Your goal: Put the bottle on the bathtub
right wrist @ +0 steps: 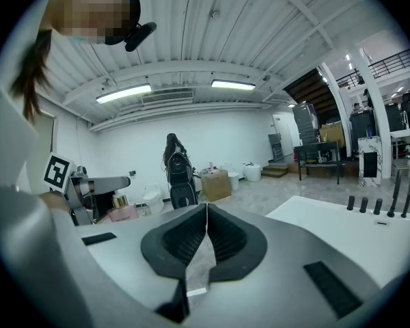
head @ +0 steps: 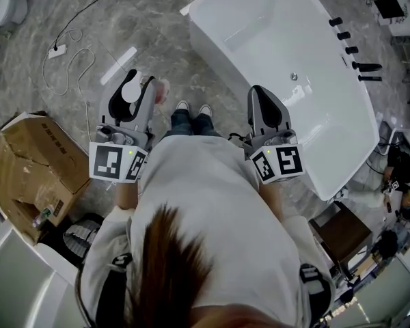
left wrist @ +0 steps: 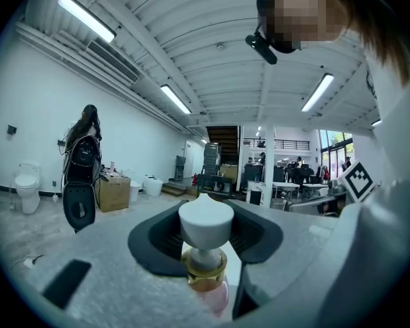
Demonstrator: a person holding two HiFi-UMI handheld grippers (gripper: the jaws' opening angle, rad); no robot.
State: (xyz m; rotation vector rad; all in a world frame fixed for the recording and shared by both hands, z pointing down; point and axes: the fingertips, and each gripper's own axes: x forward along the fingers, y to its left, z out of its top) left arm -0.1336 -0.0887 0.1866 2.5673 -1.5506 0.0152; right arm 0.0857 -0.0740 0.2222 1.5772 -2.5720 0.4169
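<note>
The bottle (left wrist: 206,251) has a white cap, a gold collar and a pink body. My left gripper (left wrist: 206,214) is shut on it just below the cap. In the head view the left gripper (head: 138,82) hangs over the marble floor, left of the person's shoes, with the bottle (head: 131,92) between its jaws. The white bathtub (head: 273,19) stands to the right and ahead. My right gripper (head: 261,93) hovers by the tub's near rim, shut with nothing in it, its pads touching. The right gripper view shows the right gripper (right wrist: 206,209), the tub rim (right wrist: 342,227) and the bottle (right wrist: 123,211).
Black tap fittings (head: 355,50) line the tub's far rim. A cardboard box (head: 27,169) sits at the left. A power strip with its cable (head: 57,50) lies on the floor. A dark stool (head: 342,234) is near the tub's end. A toilet (left wrist: 26,183) stands by the wall.
</note>
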